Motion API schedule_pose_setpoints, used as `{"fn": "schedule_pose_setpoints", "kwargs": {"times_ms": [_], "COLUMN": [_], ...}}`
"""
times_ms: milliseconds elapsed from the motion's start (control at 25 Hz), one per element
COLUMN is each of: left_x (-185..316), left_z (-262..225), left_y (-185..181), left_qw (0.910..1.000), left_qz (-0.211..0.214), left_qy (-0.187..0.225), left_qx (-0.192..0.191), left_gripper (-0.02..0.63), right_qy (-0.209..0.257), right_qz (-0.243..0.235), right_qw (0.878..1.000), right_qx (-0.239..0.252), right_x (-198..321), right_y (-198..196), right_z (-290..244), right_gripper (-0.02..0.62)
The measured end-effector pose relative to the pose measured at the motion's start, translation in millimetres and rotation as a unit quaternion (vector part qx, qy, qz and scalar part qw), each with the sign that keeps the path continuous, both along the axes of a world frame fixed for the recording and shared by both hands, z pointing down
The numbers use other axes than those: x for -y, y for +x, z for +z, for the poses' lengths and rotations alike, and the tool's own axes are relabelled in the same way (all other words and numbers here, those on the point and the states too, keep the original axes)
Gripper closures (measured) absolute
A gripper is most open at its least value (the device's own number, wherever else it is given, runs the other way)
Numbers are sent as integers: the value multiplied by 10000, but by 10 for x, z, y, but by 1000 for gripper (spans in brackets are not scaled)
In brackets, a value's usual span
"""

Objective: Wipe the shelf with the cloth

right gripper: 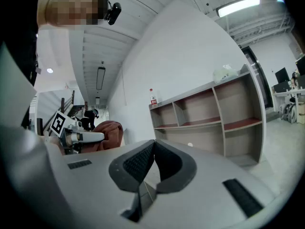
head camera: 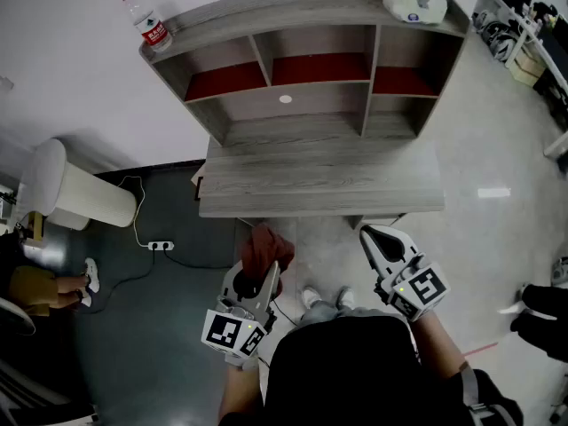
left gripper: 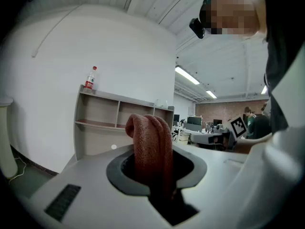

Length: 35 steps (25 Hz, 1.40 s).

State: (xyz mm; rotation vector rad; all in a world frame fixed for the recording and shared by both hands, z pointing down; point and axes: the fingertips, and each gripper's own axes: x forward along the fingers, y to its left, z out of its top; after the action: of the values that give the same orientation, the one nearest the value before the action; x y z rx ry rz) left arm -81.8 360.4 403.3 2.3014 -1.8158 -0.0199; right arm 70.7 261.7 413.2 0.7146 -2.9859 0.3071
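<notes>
Left gripper [head camera: 269,278] clamping cloth [head camera: 264,245], right gripper [head camera: 368,235] closed, empty

The shelf [head camera: 319,185] looks like grey wood with a clear grain, matt. The cloth [left gripper: 152,147] is a woven fabric, rough and thick. The bottle [head camera: 147,23] is clear plastic, a little glossy. The right gripper [right gripper: 153,142] has smooth matt plastic and dark ribbed pads [right gripper: 138,163].

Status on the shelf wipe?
Left gripper shut on cloth. Right gripper shut, empty. Shelf ahead, not yet touched. Bottle and white bundle on its top.
</notes>
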Motion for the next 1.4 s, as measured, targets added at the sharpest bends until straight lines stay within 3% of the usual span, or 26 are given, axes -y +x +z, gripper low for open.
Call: {"fn": "schedule_pose_setpoints", "kwargs": {"times_ms": [360,640,840,1120,1400], "left_x": [-38,79,247,753,1692], "left_z": [61,186,305,389,331], "left_y": [-374,-724,-883,-900,-767], "left_qw": [9998,9990,9981,9985,9990], "left_qz": [154,386,435,330,-2], "left_qy": [-77,1,-115,-207,-319], "left_qx": [-110,-244,-430,-376,-299], "left_gripper": [506,506,506,506,506], "right_qy": [50,-8,139,-31,-79], "right_qz": [-37,486,716,864,321], "right_qw": [9998,9988,9971,9956,9979], "right_qx": [-186,12,-223,-367,-551], "right_x": [-176,-29,119,705,1622], "right_y": [-408,-639,-715,-740,-656], "right_z": [-51,-59,4,59,284], "right_gripper": [598,597,597,597,597]}}
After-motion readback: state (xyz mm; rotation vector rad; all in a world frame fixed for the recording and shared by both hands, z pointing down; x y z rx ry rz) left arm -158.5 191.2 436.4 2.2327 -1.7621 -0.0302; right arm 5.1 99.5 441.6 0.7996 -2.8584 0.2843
